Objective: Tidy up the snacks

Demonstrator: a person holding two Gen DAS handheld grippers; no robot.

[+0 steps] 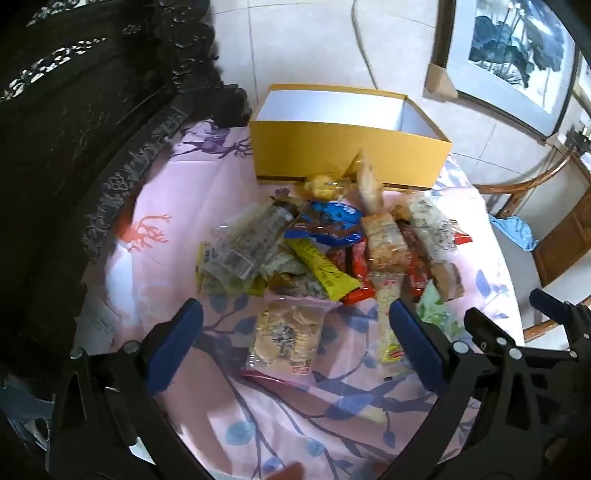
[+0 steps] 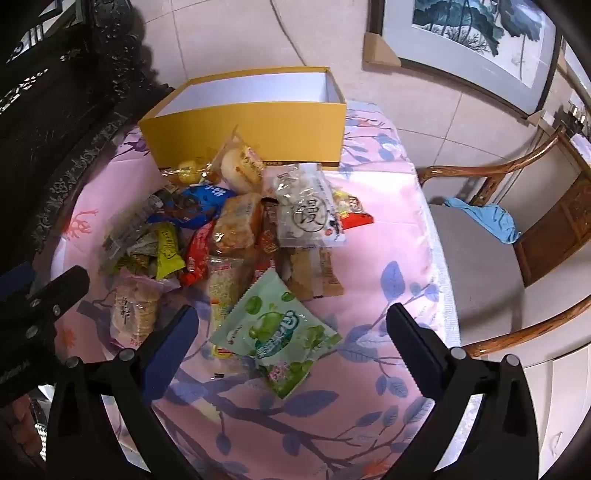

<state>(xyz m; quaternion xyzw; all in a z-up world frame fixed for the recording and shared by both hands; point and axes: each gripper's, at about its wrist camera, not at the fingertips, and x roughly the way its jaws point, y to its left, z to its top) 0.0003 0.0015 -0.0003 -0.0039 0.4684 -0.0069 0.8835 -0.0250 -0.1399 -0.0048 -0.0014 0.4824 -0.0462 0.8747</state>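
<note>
Bench [image 1: 155, 206]: draped in pink cloth printed with blue leaves and purple branches.

Yellow box [image 1: 347, 155]: open-topped, white inside, nothing visible in it; standing at far edge of bench, behind the snacks.

Snack pile [image 1: 325, 251]: heaped at centre of bench, between box and both tools, none in the box. Contents as follows.
- Pale round cake in clear wrap [image 2: 242, 164], leaning against front wall of box.
- Small yellow wrapped sweet [image 1: 325, 186], just beside that cake, at foot of box.
- Blue packet [image 1: 332, 221], near top of heap.
- Clear pack with dark print [image 1: 251, 240], at left of heap.
- Yellow stick packet [image 1: 325, 267], slanting across middle, red wrappers [image 1: 356, 273] alongside.
- White pack with large black character in a circle [image 2: 310, 214], at right side of heap.
- Green apple-print packet [image 2: 277, 328], lying nearest, on the cloth.
- Clear bag of pale round crackers [image 1: 288, 332], apart from heap at its near side.

Left gripper [image 1: 295, 317]: jaws wide apart, holding nothing, cracker bag lying on the cloth between them, untouched.

Right gripper [image 2: 290, 321]: jaws wide apart, holding nothing, green packet lying between them, untouched.

Surroundings: dark carved furniture [image 1: 74, 110] at left; wooden chair [image 2: 480, 236] at right with blue cloth [image 2: 487, 218] on seat; framed painting [image 2: 476, 33] standing against far wall.
</note>
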